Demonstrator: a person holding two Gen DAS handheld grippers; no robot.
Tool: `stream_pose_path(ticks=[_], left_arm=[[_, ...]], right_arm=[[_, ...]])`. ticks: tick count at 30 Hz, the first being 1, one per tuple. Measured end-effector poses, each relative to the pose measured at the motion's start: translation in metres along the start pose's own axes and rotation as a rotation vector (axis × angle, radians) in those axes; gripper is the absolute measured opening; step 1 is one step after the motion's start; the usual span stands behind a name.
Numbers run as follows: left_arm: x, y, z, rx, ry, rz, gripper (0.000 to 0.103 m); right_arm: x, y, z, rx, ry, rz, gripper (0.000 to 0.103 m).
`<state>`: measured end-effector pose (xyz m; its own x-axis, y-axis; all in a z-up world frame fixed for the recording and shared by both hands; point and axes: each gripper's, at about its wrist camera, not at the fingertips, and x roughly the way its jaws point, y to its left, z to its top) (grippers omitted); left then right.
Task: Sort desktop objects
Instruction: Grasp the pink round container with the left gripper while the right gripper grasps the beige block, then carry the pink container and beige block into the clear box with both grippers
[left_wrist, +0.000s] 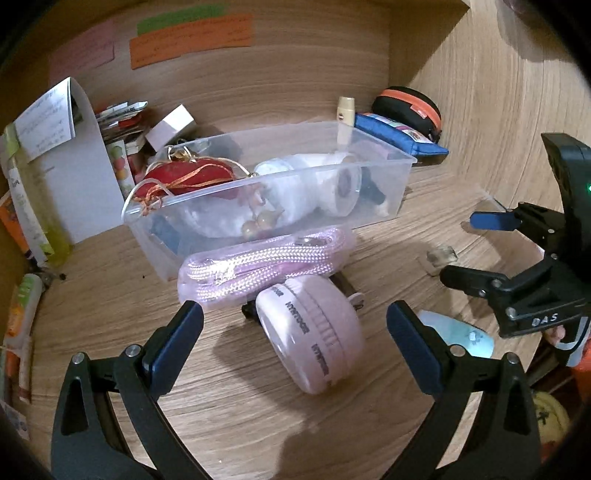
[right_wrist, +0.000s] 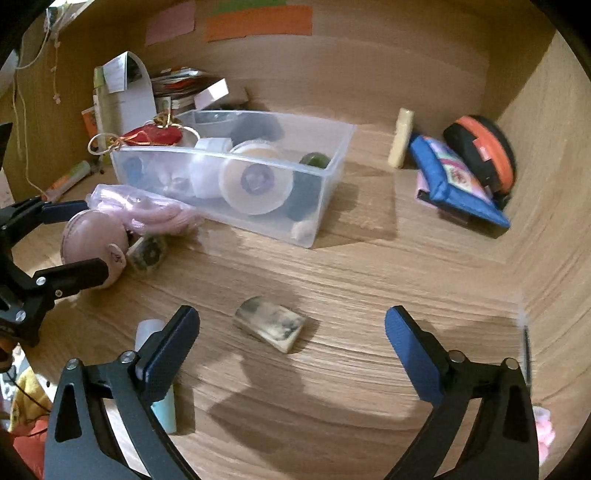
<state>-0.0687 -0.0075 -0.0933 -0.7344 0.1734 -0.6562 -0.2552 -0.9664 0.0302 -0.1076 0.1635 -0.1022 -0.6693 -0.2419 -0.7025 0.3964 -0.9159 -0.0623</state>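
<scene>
A pink round case (left_wrist: 314, 332) lies on the wooden desk between the fingers of my open left gripper (left_wrist: 295, 332), with a bagged pink cord (left_wrist: 258, 262) just behind it. A clear plastic bin (left_wrist: 369, 218) behind holds a red pouch (left_wrist: 192, 173), white tape rolls and other small items. In the right wrist view the case (right_wrist: 94, 240), cord (right_wrist: 147, 210) and bin (right_wrist: 321, 206) sit at the left. My right gripper (right_wrist: 291, 332) is open and empty, with a small clear block (right_wrist: 273, 326) lying between its fingers. A light blue tube (right_wrist: 162, 406) lies under its left finger.
A blue pouch (right_wrist: 454, 181), an orange-black round case (right_wrist: 484, 155) and a cream stick (right_wrist: 400, 136) sit at the back right corner. Papers, boxes and a bottle (left_wrist: 33, 206) crowd the back left. Coloured notes (left_wrist: 192, 40) hang on the back wall.
</scene>
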Motion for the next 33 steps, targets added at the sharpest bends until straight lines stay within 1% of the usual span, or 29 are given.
stream_pose_path(ticks=[1,3,4,5,7,8,9,10,11,12,15,19,22,24,28,33], left_arm=[[0.000,0.000,0.000,0.002,0.002,-0.002,0.101],[0.000,-0.002,0.001,0.009,0.002,-0.019,0.101],[-0.001,-0.003,0.001,0.012,0.000,-0.022,0.101],[-0.002,-0.004,0.001,0.016,-0.006,-0.015,0.100],[-0.001,-0.005,0.001,0.024,-0.004,-0.015,0.094],[0.000,-0.005,0.001,0.027,-0.001,-0.015,0.084],[0.002,-0.006,0.001,0.030,0.005,-0.008,0.070],[0.003,-0.007,0.001,0.032,0.010,0.000,0.067],[0.005,-0.008,0.000,0.043,0.022,-0.002,0.061],[0.005,-0.009,0.000,0.046,0.020,0.001,0.061],[0.003,-0.011,-0.001,0.057,0.013,0.003,0.060],[-0.003,-0.010,-0.002,0.048,-0.021,0.009,0.060],[-0.009,-0.005,-0.002,0.021,-0.042,0.002,0.060],[-0.012,-0.003,-0.003,0.006,-0.048,0.010,0.060],[-0.019,0.003,-0.004,-0.027,-0.060,0.009,0.060],[-0.039,0.010,0.003,-0.052,-0.120,0.035,0.060]], right_arm=[[0.001,0.001,0.000,-0.013,0.005,0.004,0.087],[0.003,0.006,-0.002,-0.038,0.017,0.007,0.082],[0.005,0.008,-0.003,-0.049,0.027,0.001,0.078],[0.008,0.010,-0.005,-0.057,0.039,-0.006,0.070],[0.007,0.009,-0.007,-0.046,0.034,0.011,0.066],[0.008,0.007,-0.007,-0.032,0.036,0.031,0.062],[0.009,0.004,-0.007,-0.012,0.040,0.049,0.060],[0.009,0.003,-0.006,-0.004,0.040,0.053,0.054],[0.009,0.003,-0.006,-0.004,0.039,0.056,0.045],[0.008,0.003,-0.006,-0.008,0.039,0.065,0.041],[0.009,0.003,-0.005,-0.014,0.039,0.063,0.041],[0.003,0.006,-0.004,-0.022,0.024,0.076,0.041],[-0.007,0.007,0.001,-0.023,-0.005,0.085,0.041],[-0.016,0.006,0.006,-0.022,-0.027,0.090,0.041],[-0.034,0.006,0.016,-0.019,-0.095,0.090,0.041],[-0.049,0.005,0.029,-0.026,-0.144,0.095,0.041]])
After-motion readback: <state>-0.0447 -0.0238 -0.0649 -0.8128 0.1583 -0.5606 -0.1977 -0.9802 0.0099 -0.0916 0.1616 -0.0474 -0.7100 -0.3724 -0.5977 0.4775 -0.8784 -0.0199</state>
